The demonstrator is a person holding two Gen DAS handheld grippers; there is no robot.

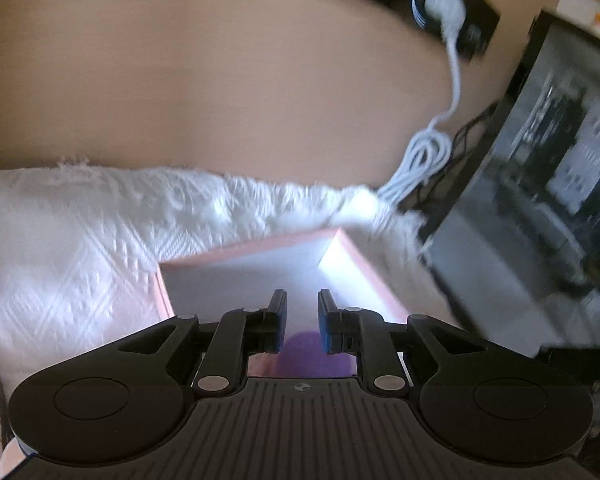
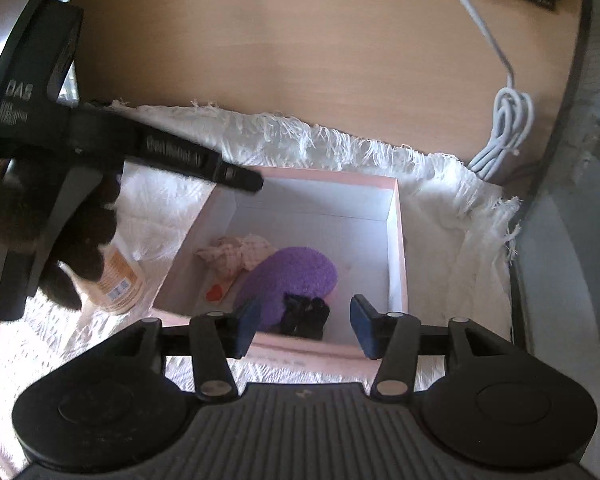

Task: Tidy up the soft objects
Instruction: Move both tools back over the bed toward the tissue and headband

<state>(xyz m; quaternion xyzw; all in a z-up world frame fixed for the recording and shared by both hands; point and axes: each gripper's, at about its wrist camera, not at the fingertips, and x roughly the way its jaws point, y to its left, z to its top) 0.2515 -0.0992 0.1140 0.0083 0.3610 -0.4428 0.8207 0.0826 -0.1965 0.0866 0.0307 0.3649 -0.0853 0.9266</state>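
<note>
Holding purple sock [image 2: 288,280], black item [image 2: 306,314]: pink box [image 2: 396,248].

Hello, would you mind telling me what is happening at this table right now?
A person holding two grippers is sorting soft things into a pink box on a white fringed cloth. A purple fuzzy item, a pale patterned cloth and a small black item lie inside. The left gripper and right gripper hover over it, open and empty.

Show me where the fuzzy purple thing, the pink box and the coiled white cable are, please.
fuzzy purple thing [image 2: 290,276]: right wrist view, middle of its fluffy top.
pink box [image 2: 396,236]: right wrist view, its right wall.
coiled white cable [image 2: 508,120]: right wrist view, the bundled loops.
</note>
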